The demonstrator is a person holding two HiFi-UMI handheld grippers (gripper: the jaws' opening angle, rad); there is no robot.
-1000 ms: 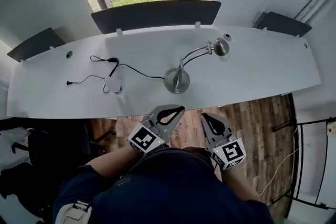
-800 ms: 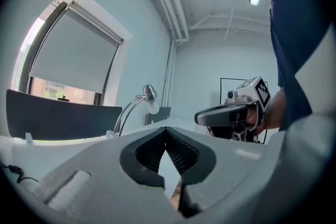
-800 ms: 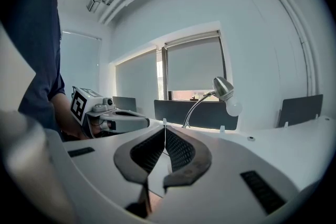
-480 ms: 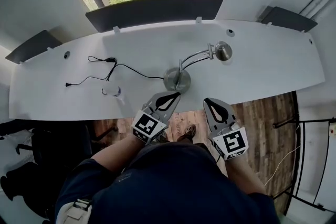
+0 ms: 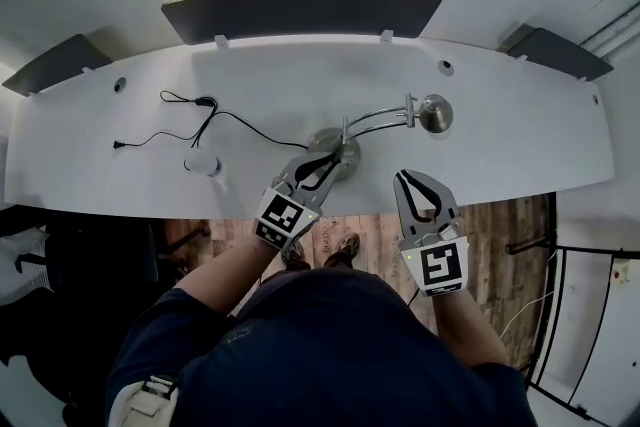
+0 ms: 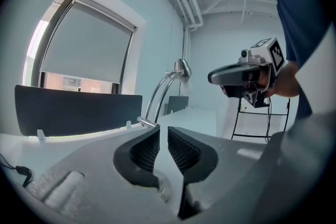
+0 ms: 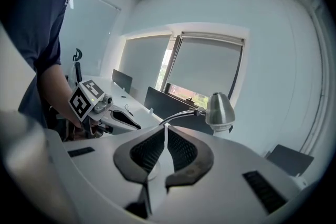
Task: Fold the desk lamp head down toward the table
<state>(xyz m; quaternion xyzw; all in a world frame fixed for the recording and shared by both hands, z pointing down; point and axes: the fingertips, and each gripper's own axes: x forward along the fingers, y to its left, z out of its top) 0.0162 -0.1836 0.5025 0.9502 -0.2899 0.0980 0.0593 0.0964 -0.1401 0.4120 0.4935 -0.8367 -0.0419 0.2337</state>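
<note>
Left gripper (image 5: pixel 336 157) jaws just opening to a narrow slit, holding nothing, tips hovering by the lamp (image 5: pixel 436 113) base, right gripper (image 5: pixel 413 177) staying pinched shut — empty, reaching over the table (image 5: pixel 520 135) edge, lamp standing mid-table — head sitting raised on its arched arm.

Chrome desk lamp (image 5: pixel 436 113), upright on white table (image 5: pixel 520 140), curved arm, head raised
</note>
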